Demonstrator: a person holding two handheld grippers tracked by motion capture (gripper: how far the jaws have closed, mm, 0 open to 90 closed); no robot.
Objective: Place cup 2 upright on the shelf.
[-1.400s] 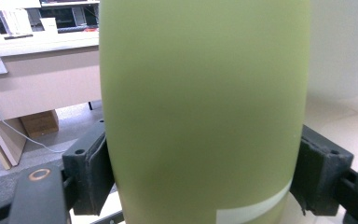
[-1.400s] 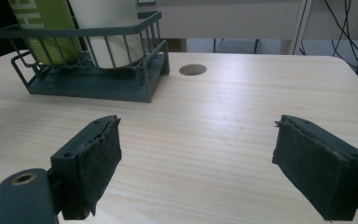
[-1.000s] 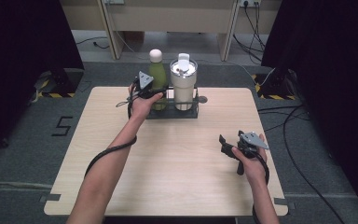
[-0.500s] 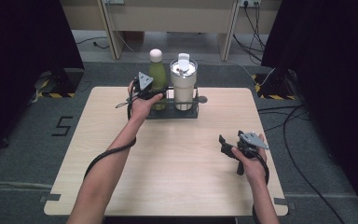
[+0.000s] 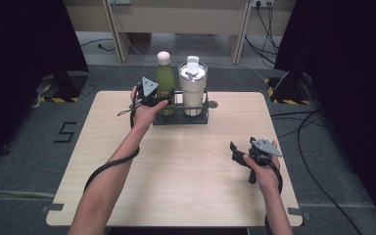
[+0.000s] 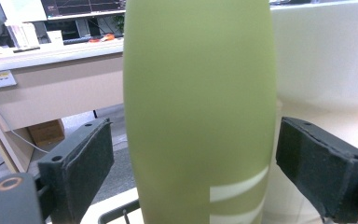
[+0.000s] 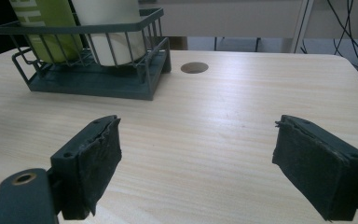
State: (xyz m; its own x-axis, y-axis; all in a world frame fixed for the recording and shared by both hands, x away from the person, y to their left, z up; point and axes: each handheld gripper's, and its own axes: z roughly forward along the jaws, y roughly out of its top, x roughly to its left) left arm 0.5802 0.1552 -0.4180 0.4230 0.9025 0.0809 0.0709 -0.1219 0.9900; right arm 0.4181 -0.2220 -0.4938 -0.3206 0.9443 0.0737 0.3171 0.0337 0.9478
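Nothing has moved: left tongs (image 5: 162, 100) stay spread around green bottle (image 5: 164, 83), arm outstretched; right tongs (image 5: 236, 152) apart, low over worktop (image 5: 186, 171).

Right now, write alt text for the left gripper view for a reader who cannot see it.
A green bottle stands close up between the left gripper's two open black fingers, with a gap on each side. A white tumbler stands just behind it to the right, and a desk lies beyond on the left.
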